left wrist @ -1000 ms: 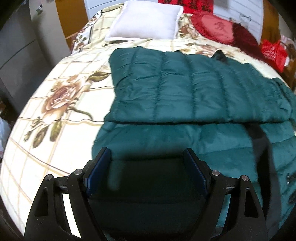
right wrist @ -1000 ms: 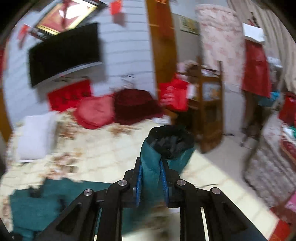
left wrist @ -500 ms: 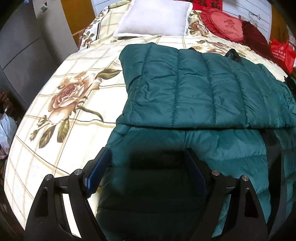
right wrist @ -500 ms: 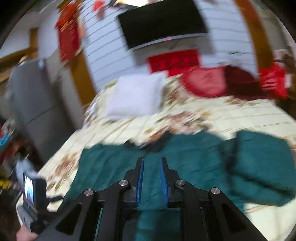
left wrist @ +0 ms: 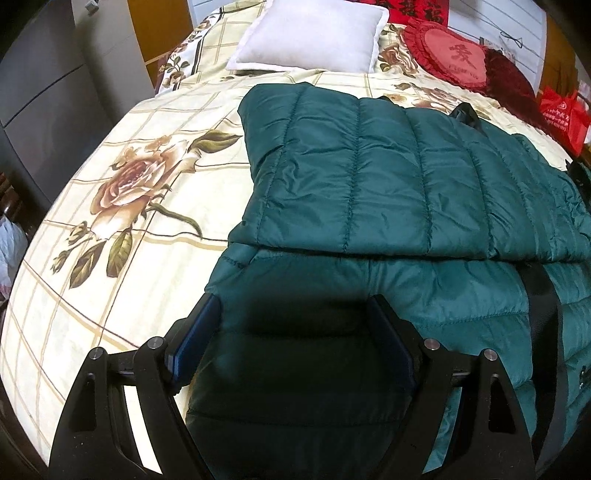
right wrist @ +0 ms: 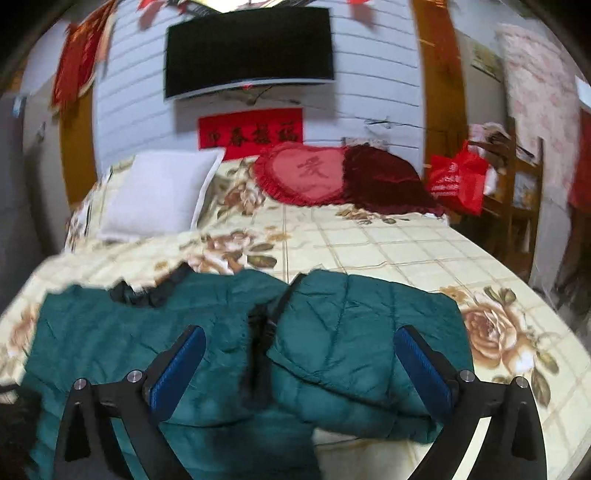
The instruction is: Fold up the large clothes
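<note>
Right hand-held gripper [right wrist: 299, 363] has its jaws opening, blue pads spread wide with nothing pinched; the folded-over sleeve [right wrist: 369, 343] of the dark green quilted puffer jacket [right wrist: 140, 343] lies just below and between them, apparently let go. Left hand-held gripper [left wrist: 293, 334] also stands wide and released, hovering over the jacket's near hem [left wrist: 295, 369], where its shadow falls; whether the pads brush the fabric I cannot tell.

The jacket lies spread on the floral bed [left wrist: 110, 206], toward the foot, with one padded panel [left wrist: 388, 177] already folded across the body. The white pillow [left wrist: 314, 35] and heart-shaped red cushion [left wrist: 443, 55] sit well apart at the head.

It looks light, soft and puffy, with a slick shell likely to slide and spring back open. A pinch on a stitched edge, such as the hem corners or shoulder seams, should hold better than one on the loose, slippery middle.
</note>
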The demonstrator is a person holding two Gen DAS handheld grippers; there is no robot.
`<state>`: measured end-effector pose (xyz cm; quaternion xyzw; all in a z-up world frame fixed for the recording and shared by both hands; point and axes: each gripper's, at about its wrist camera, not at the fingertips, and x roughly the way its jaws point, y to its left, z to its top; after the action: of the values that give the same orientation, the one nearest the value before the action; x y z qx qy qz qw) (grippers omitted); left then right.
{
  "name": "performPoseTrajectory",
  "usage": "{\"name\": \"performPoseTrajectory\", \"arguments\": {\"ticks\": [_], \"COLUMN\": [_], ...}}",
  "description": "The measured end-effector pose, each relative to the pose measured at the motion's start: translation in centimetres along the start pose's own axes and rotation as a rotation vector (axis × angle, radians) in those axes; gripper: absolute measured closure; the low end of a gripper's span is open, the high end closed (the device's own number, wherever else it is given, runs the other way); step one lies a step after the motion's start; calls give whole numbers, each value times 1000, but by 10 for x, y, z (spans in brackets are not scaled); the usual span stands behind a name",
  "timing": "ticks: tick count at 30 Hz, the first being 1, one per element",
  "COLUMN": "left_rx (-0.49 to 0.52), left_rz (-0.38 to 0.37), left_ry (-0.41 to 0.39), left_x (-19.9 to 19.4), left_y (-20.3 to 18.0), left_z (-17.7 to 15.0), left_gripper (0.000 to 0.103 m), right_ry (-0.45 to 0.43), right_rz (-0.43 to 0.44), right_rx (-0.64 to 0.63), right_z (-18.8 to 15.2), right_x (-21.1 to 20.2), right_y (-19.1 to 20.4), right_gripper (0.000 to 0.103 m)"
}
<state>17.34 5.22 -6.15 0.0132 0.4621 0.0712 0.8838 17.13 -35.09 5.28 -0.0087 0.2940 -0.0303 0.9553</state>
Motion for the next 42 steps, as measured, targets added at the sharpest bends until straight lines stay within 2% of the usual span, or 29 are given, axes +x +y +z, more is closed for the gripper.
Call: {"name": "performPoseTrajectory", "arguments": {"ticks": [2,5,6,8,9,10,11,12,16,21,24,27,34,36,38,41,42], "left_rx": [-2,-12,-17,-26,-27,-28,-28,-27,-30,-28,-28,-29,-33,-33,-28,-12,-4], "left_rz": [-1,-3,-8,-18,-19,-20,-20,-20,-22,-19,-19,-19,-24,-24,-29,-73,-90], "left_ry": [-1,3,5,10,11,11,10,10,12,10,9,9,10,10,-3,-56,-75], "left_x": [1,2,3,4,4,4,4,4,4,4,4,4,4,4,1,-11,-16], "left_y": [0,1,2,3,4,4,4,4,4,4,4,4,4,4,2,-2,-3], "left_z": [0,1,1,2,2,2,2,2,2,2,2,2,2,2,2,3,4], "left_gripper": [19,16,16,15,15,15,15,15,15,15,15,15,15,15,15,15,15], "right_ry": [30,192,231,245,243,243,240,225,115,-34,-55,-36,103,173,266,272,271], "right_rz": [-3,-6,-48,-68,-72,-81,-74,-65,-45,78,175,275,516,508,497,543,526], "right_rx": [-43,-33,-15,61,88,116,136,155,202,178,138,98,10,-16,-3,59,68], "right_z": [-3,-16,-20,-20,-19,-19,-20,-19,-3,26,29,22,-16,-29,-36,-35,-33], "right_x": [17,58,68,74,74,74,71,68,36,-17,-31,-36,-7,10,27,25,21], "right_y": [4,0,-4,-16,-22,-28,-33,-37,-41,-6,28,64,139,148,151,139,137], "right_gripper": [1,3,13,22,29,43,52,71,83,85,85,85,85,84,74,50,29]}}
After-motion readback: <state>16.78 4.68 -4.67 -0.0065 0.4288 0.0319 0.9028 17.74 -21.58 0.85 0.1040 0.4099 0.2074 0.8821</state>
